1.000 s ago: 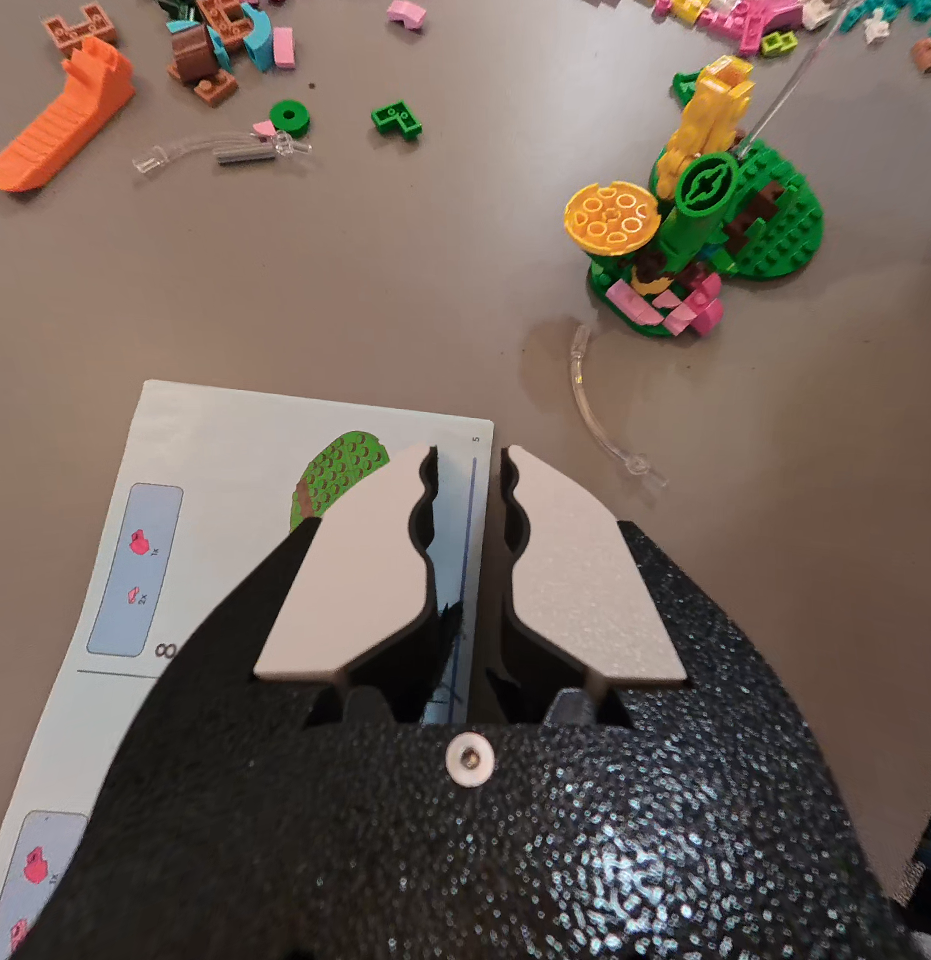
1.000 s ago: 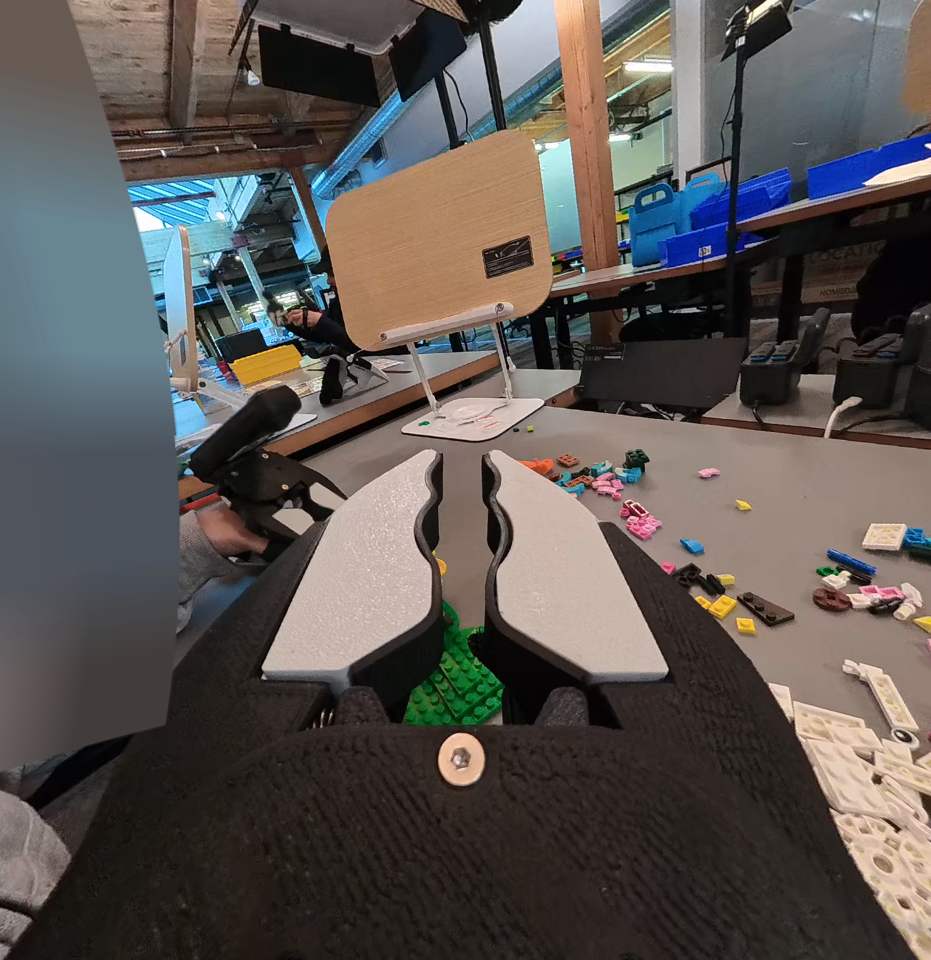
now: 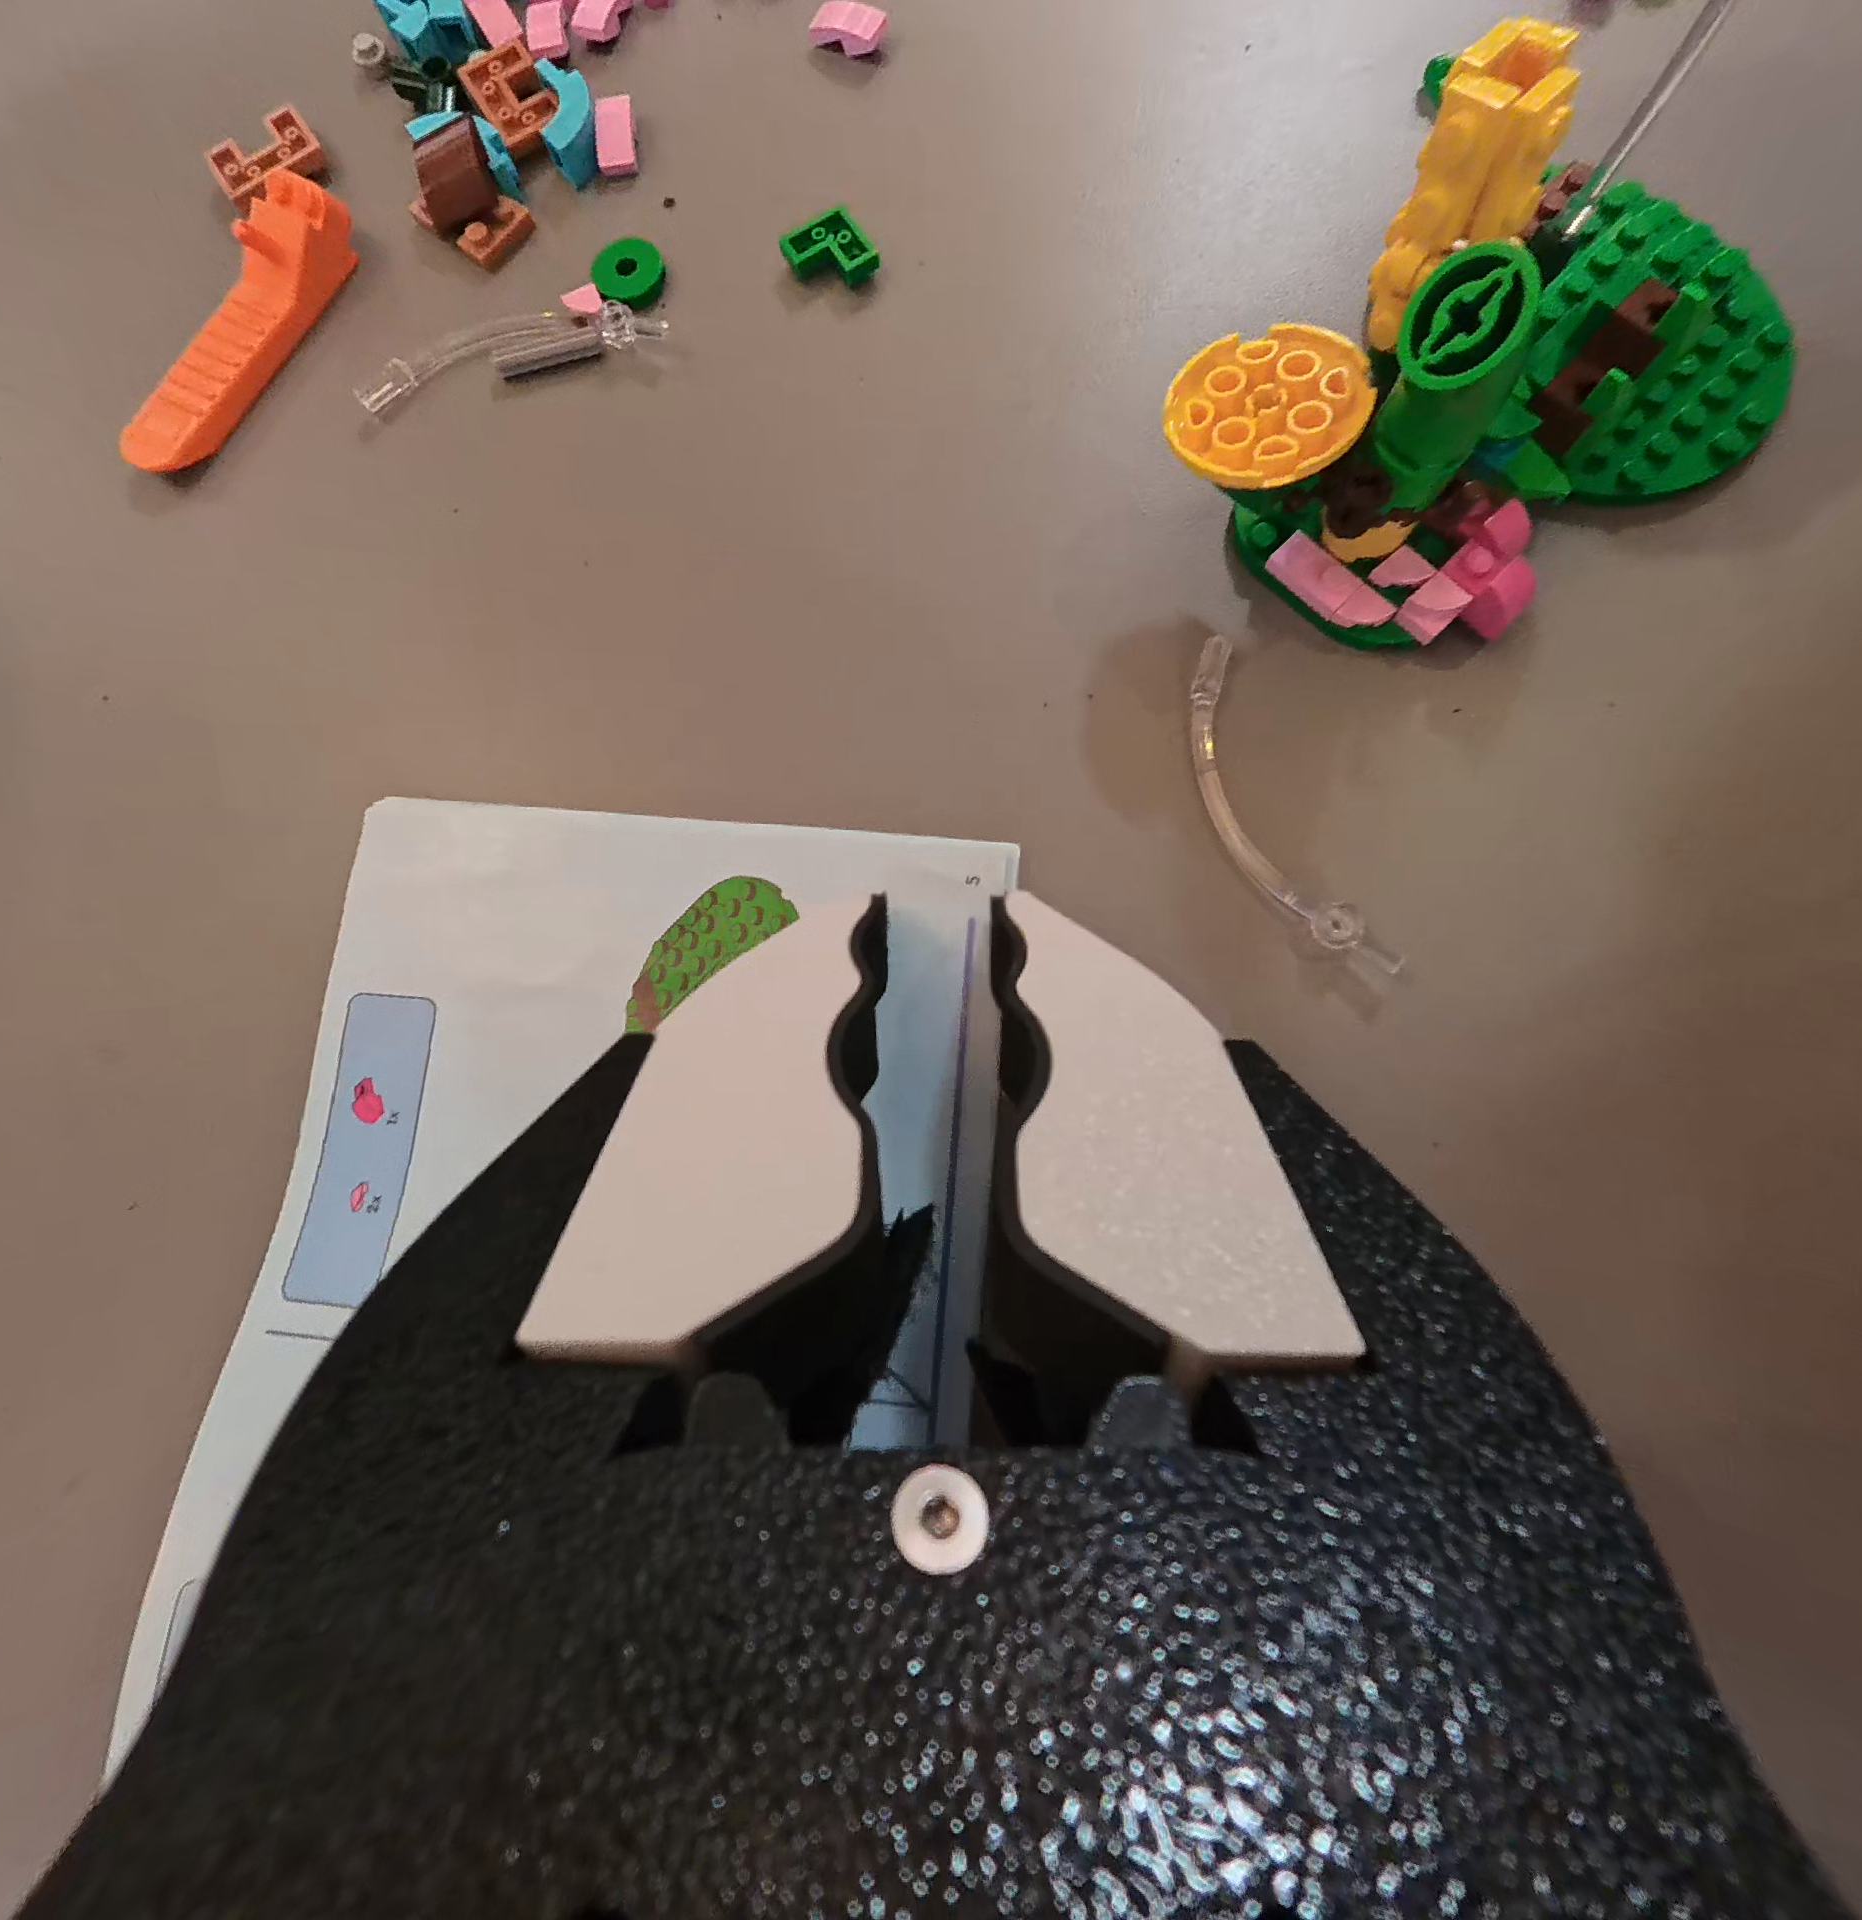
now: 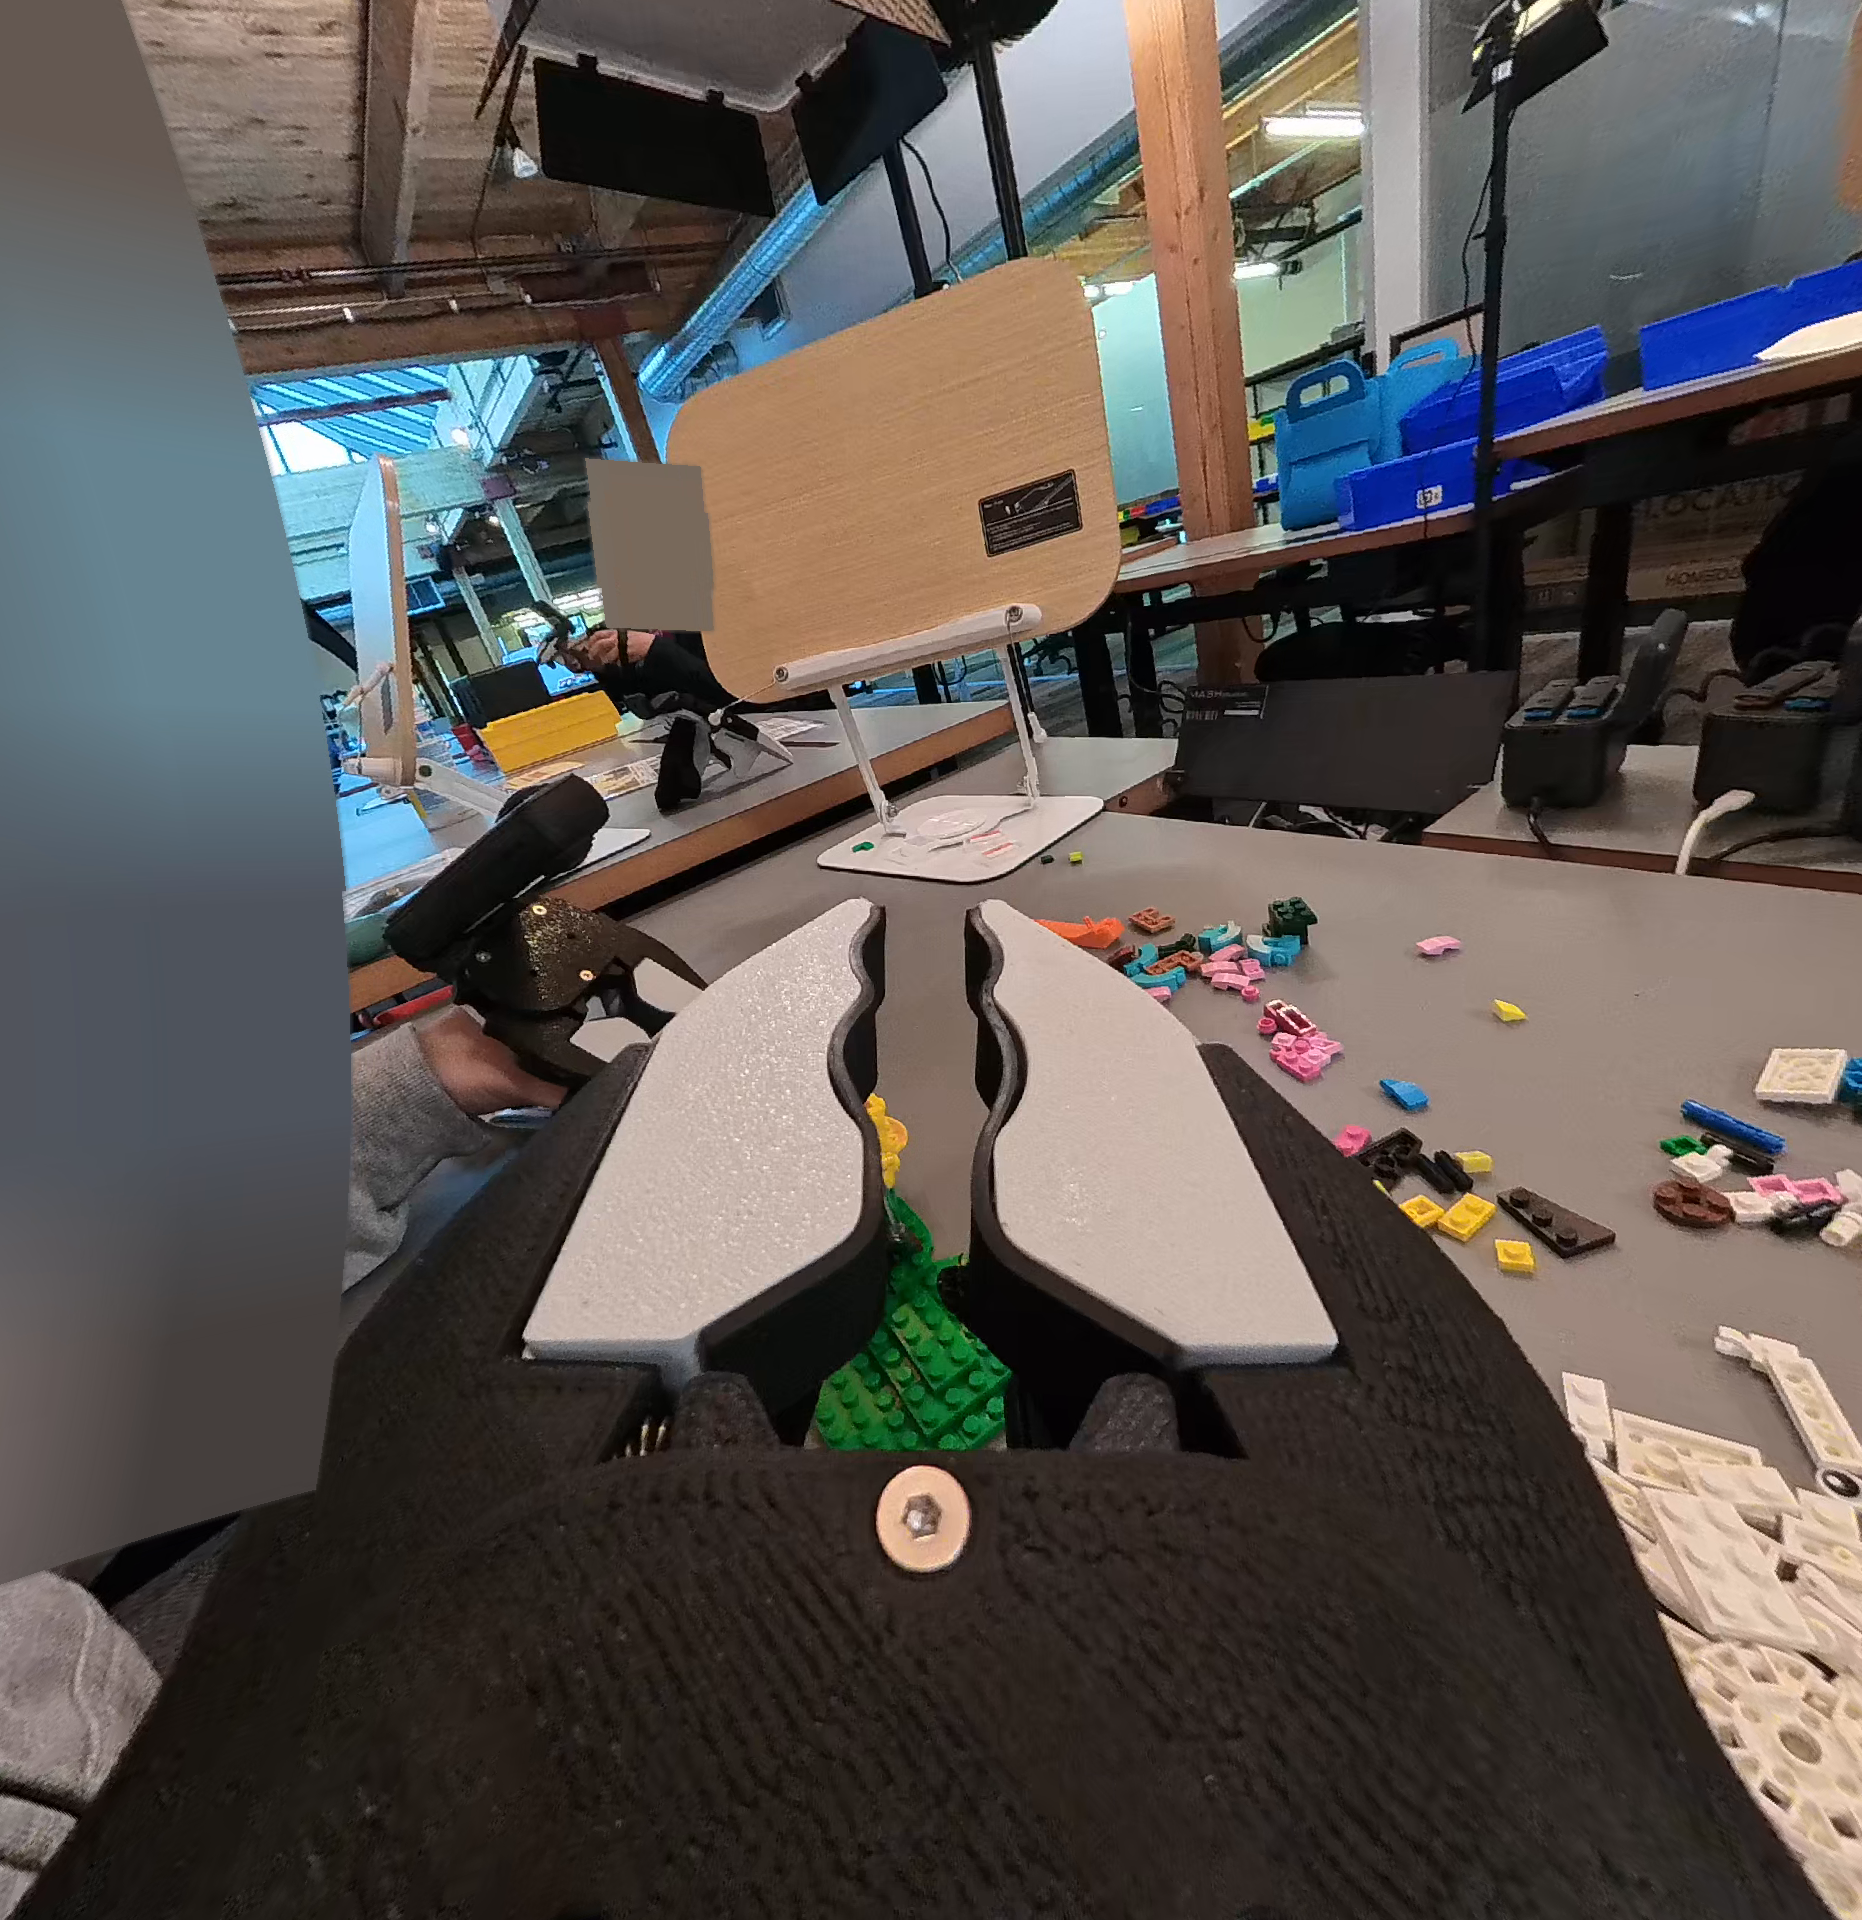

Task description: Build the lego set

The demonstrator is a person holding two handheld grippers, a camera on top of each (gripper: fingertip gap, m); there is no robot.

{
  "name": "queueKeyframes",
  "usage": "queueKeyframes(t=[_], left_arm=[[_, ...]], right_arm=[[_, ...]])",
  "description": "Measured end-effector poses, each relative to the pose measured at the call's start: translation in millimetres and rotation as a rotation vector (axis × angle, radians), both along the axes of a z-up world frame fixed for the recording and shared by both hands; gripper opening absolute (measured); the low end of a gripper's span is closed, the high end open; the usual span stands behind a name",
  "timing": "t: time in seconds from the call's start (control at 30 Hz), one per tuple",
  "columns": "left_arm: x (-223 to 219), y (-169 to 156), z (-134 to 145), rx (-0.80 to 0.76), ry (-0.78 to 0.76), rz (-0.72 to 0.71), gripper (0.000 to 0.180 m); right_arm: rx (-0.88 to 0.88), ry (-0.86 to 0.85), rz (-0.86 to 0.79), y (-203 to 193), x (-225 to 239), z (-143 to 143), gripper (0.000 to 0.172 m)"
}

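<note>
In the left wrist view my left gripper (image 3: 939, 904) hovers over the right edge of an open instruction booklet (image 3: 553, 914). Its fingers stand a little apart, and only the page shows between them. A curved clear piece (image 3: 1233, 831) lies on the table to its right. A green, yellow and pink brick model (image 3: 1478, 395) stands farther off to the right, with a thin clear rod (image 3: 1654, 94) rising from it. In the right wrist view my right gripper (image 4: 925, 914) is above that model (image 4: 916, 1371), which shows below between the fingers. The fingertips are apart with bare table between them.
An orange brick separator (image 3: 241, 332), a pile of loose bricks (image 3: 511, 114), a green L brick (image 3: 828, 249) and a clear piece (image 3: 470, 353) lie beyond the booklet. In the right wrist view are a wooden stand (image 4: 896, 468), scattered bricks (image 4: 1218, 966), white pieces (image 4: 1737, 1538) and the hand-held left gripper (image 4: 522, 966). Left tips to right tips: about 25 cm. About 20 cm separates my left fingertips from the orange brick separator (image 3: 241, 332).
The left gripper's fingers stand slightly closer together and its view has shifted a little over the booklet. The right gripper has not visibly moved.
</note>
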State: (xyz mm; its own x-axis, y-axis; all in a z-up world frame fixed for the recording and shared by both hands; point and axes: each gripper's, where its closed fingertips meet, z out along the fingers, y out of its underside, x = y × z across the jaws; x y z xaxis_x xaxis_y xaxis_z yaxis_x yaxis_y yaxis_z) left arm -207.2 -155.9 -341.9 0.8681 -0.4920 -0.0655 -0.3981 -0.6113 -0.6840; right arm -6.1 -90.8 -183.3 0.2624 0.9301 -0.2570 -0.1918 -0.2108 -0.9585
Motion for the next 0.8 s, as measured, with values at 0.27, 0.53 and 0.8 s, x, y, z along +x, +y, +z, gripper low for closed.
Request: queueKeyframes(t=[0.27, 0.53, 0.8], left_arm=[[2.1, 5.3, -0.8, 0.014, 0.011, 0.015, 0.026], [5.9, 2.4, -1.3, -0.003, -0.015, -0.007, 0.022], [3.5, 3.3, -0.9, 0.005, -0.01, 0.005, 0.02]], right_arm=[[-0.002, 0.004, 0.002, 0.0, 0.0, 0.2, 0.013], [-0.008, 0.01, 0.008, -0.5, 0.1, 0.9, 0.013], [-0.007, 0.011, 0.011, -0.8, 0.1, 1.2, 0.013]])
